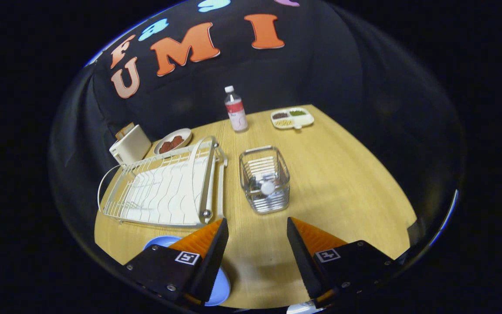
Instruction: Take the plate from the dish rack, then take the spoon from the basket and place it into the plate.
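Gripper (257, 229) fingers spread apart, holding nothing. Blue plate (220, 285) on table beneath left finger. Spoon (267, 187) upright in wire basket (265, 179) just ahead of fingertips; dish rack (170, 185) beside it.

The camera rides above the fingers (257, 226), looking forward and down across the bench (342, 174), near the basket (265, 179).

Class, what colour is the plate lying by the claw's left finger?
Light blue; the plate shows in the gripper view, under the open claw's left finger.
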Motion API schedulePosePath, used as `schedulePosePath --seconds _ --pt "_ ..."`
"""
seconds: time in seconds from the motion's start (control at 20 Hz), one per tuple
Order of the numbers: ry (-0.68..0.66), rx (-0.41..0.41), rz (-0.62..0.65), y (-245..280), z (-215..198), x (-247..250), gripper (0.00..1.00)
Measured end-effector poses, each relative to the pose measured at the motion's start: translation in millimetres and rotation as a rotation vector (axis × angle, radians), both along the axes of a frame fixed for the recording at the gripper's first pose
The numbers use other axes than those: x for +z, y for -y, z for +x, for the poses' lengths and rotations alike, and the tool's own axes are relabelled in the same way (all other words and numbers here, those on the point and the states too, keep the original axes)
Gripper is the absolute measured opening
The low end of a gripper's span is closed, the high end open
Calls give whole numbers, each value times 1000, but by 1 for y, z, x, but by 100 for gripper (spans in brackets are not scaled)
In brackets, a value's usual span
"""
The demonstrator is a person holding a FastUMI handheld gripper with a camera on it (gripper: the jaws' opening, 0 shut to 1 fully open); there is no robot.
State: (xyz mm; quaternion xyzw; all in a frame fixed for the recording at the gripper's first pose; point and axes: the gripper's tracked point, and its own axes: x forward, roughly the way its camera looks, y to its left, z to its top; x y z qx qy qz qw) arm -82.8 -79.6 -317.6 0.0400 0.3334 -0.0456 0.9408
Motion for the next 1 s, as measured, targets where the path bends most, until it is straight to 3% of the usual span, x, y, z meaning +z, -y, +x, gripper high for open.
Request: schedulePosePath --seconds 0.2,0.3,0.6,0.65,0.75,1.0 --pt "74 38 -25 -7 26 3 80" --pt "92 45 -27 -8 35 0 74" --pt "123 7 -41 6 62 -11 40" --pt "127 -4 -45 9 66 -11 31" --pt "103 -9 27 0 66 -14 20" --pt "68 -32 57 0 64 -1 14"
